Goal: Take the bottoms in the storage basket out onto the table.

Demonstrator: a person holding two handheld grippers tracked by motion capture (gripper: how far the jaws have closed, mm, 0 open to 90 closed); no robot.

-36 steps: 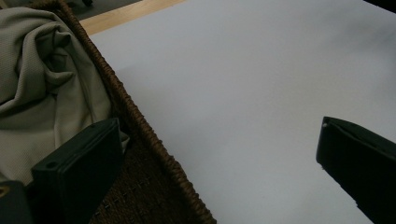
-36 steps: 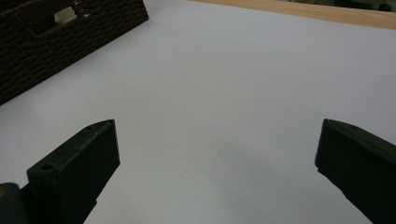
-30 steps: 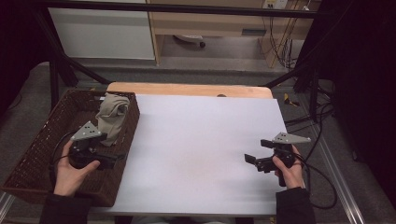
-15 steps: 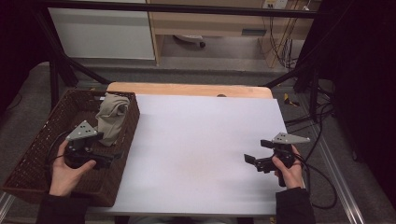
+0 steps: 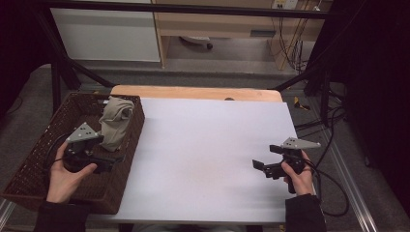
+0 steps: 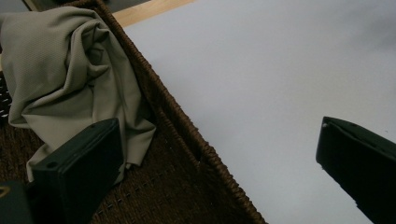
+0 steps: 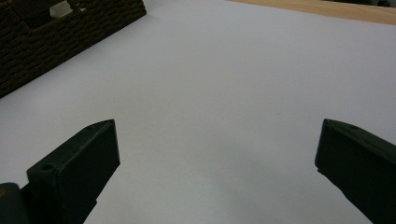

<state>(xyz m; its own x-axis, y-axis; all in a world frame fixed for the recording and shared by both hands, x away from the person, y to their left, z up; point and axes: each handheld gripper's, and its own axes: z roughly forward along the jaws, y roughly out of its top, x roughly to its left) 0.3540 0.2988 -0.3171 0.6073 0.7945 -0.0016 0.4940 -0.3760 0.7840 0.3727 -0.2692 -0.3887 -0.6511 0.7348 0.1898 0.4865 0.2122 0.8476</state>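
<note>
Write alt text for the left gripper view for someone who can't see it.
A crumpled beige cloth lies in a dark wicker basket beside a white tabletop. The open left tool frames the scene, one black jaw in front of the cloth's lower edge, the other over the table.

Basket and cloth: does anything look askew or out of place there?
Nothing damaged or spilled. The beige cloth sits crumpled in a heap against the wicker basket's table-side wall, rising above the rim. The left gripper hovers open beside it.

The white table [image 5: 208, 145] is evenly, brightly lit from above, while the room around it falls into deep shadow. Shadows are soft and faint. Both gripper views are slightly soft, the near jaws blurred.
</note>
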